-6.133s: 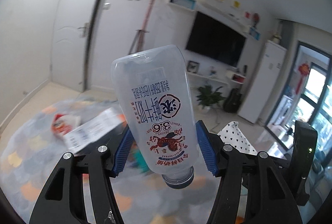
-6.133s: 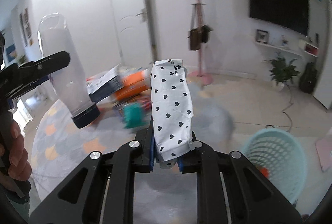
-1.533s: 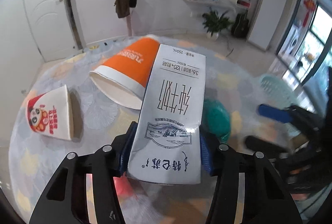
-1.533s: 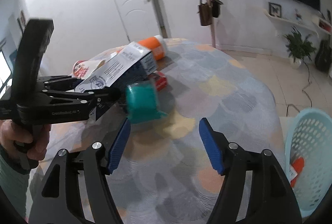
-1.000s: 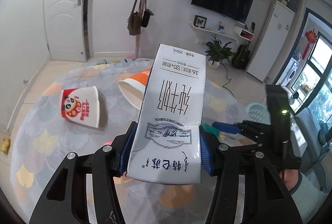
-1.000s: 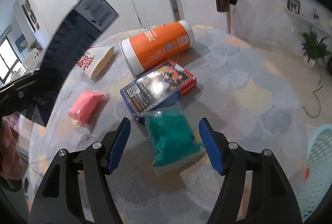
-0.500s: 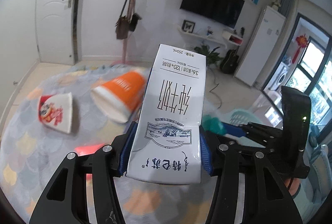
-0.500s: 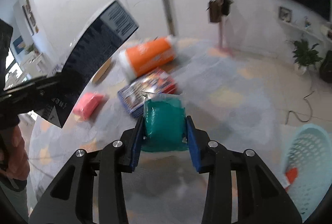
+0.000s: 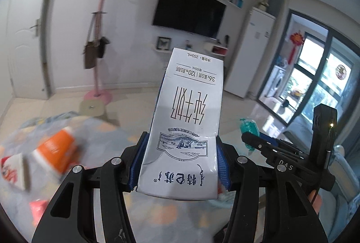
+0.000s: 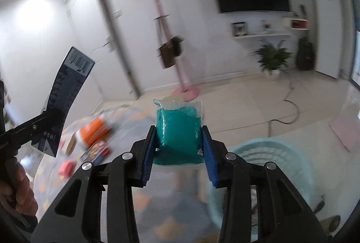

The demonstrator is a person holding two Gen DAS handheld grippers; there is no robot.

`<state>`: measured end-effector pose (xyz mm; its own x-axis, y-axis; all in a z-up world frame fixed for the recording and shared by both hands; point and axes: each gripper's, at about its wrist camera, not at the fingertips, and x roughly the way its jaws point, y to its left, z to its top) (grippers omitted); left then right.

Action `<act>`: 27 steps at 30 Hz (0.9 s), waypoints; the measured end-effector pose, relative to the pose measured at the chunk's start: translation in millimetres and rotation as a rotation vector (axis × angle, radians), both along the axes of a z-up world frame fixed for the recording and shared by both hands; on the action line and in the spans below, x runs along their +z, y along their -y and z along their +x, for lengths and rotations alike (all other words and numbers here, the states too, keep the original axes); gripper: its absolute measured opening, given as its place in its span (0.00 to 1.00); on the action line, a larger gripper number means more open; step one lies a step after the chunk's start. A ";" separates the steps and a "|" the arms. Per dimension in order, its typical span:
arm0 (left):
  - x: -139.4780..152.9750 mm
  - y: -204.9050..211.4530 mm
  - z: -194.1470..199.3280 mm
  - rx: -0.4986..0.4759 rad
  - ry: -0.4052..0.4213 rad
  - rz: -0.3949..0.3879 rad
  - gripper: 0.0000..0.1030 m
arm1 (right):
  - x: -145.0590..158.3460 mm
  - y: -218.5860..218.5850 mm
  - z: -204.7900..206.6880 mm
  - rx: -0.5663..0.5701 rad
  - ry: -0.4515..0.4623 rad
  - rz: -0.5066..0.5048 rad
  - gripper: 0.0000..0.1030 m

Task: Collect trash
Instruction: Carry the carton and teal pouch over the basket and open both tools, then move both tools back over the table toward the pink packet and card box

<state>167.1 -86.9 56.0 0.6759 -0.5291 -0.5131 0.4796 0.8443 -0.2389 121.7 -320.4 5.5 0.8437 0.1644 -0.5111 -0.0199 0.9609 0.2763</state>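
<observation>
White walls close the far side of the room, with a dark television (image 9: 189,10) mounted high and a pink coat stand (image 10: 167,40) beside a door. Below me spreads the patterned bench (image 9: 105,137), blurred in both views. A pale blue basket (image 10: 281,159) stands on the floor at the near right, just past my right tongs.

My left tongs (image 9: 178,162) are clamped on a white milk carton (image 9: 186,121), their blue pads pressing its two sides near the bottom end; the carton stands up and away from me with its print upside down. In the right wrist view the same carton shows dark at the far left, tilted, above the hand (image 10: 20,191) that grips the handle.

My right tongs (image 10: 178,146) hold a teal packet (image 10: 178,130) in clear wrap, the pads squeezing it from both sides at a narrow setting, with its sealed top edge pointing away. The left wrist view shows that packet at the right, raised above the floor near the basket's side.

Left on the bench, far left of me, lie an orange tub (image 10: 94,130) on its side, a red and white paper cup (image 9: 13,171), a printed box (image 10: 97,152) and a small pink packet (image 10: 65,167), all smeared by blur.
</observation>
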 end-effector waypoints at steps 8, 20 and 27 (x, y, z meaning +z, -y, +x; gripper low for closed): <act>-43.9 78.6 20.3 -0.084 -0.088 0.026 0.50 | -44.3 72.2 13.5 -0.140 -0.153 0.064 0.35; -112.2 129.0 32.6 -0.139 -0.228 0.073 0.51 | -107.2 112.2 25.8 -0.223 -0.323 0.123 0.37; -111.1 129.0 33.3 -0.147 -0.231 0.078 0.60 | -111.7 111.8 27.6 -0.246 -0.351 0.119 0.42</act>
<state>200.4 -215.9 -55.1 0.4554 -0.5657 -0.6875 0.5390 0.7898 -0.2929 149.2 -432.2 -106.1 0.6437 0.0556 -0.7633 0.3200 0.8864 0.3345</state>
